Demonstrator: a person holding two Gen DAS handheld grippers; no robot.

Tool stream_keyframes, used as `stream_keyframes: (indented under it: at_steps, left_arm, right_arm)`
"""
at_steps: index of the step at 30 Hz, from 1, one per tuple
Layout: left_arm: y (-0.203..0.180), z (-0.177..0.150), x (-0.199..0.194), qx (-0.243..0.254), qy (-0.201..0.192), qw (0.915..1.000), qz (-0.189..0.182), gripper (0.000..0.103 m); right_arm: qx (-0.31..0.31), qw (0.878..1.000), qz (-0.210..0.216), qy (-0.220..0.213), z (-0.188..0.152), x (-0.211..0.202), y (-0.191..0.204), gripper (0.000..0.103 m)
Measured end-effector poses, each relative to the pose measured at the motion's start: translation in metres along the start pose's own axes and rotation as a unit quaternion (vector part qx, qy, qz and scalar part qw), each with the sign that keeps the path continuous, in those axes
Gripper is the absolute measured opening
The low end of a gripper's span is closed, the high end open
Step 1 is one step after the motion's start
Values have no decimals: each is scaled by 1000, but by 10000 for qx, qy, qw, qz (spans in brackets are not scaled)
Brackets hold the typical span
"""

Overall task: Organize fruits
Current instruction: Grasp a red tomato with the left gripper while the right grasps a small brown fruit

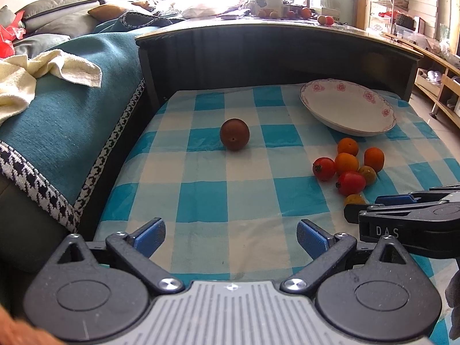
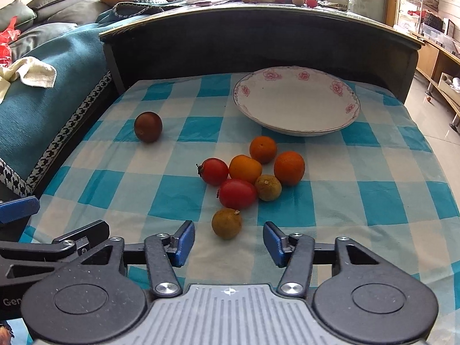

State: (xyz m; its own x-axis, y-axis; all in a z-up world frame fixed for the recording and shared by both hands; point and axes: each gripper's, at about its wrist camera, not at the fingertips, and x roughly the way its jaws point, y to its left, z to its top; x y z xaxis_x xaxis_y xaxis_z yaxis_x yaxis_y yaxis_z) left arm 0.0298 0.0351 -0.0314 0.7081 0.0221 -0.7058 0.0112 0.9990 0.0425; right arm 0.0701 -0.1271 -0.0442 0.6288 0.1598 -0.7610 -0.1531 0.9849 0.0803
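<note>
- My right hand-held gripper point(image 2: 228, 243) points down at the tabletop point(image 2: 373, 201), its blue pads apart with nothing between them; the nearest yellow-green citrus fruit point(image 2: 226, 223) sits just ahead of the gap.
- My left hand-held gripper point(image 1: 231, 237) hovers with its jaws wide apart and empty, over bare checked cloth.
- The other fruits lie clustered behind that one: two red cherry tomatoes point(image 2: 237, 193), three small oranges point(image 2: 289, 168) and a second greenish fruit point(image 2: 268, 187). A dark brown round fruit point(image 2: 148, 126) lies well apart to the left.
- The flowered plate point(image 2: 296, 126) stands empty beyond the cluster.
- To do this well, I judge I should ease forward until the pads straddle the fruit's widest part, then close gently, since it may roll.
- I should keep clear of the tomato just behind.
</note>
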Motion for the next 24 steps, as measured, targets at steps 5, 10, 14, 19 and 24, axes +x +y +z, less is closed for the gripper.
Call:
stream_keyframes:
  at_steps: [5, 10, 14, 19, 24]
  left_arm:
    - [0, 0, 4, 12, 20, 10000, 18, 103]
    - [-2, 0, 4, 58, -45, 9999, -146, 103]
    - [-14, 2, 5, 187, -110, 9991, -366, 103]
    - [-42, 12, 10, 357, -192, 9957, -829, 99]
    - [-73, 17, 27, 714, -141, 9932, -909, 94]
  right_arm:
    - [-85, 9998, 107, 113, 3, 10, 3, 26]
    - [-156, 9997, 83, 191, 5, 13, 2, 17]
    - [0, 9997, 138, 221, 4, 7, -8, 16]
    - [318, 9994, 113, 113, 0, -9, -31, 16]
    - [662, 9977, 110, 49, -8, -21, -58, 10]
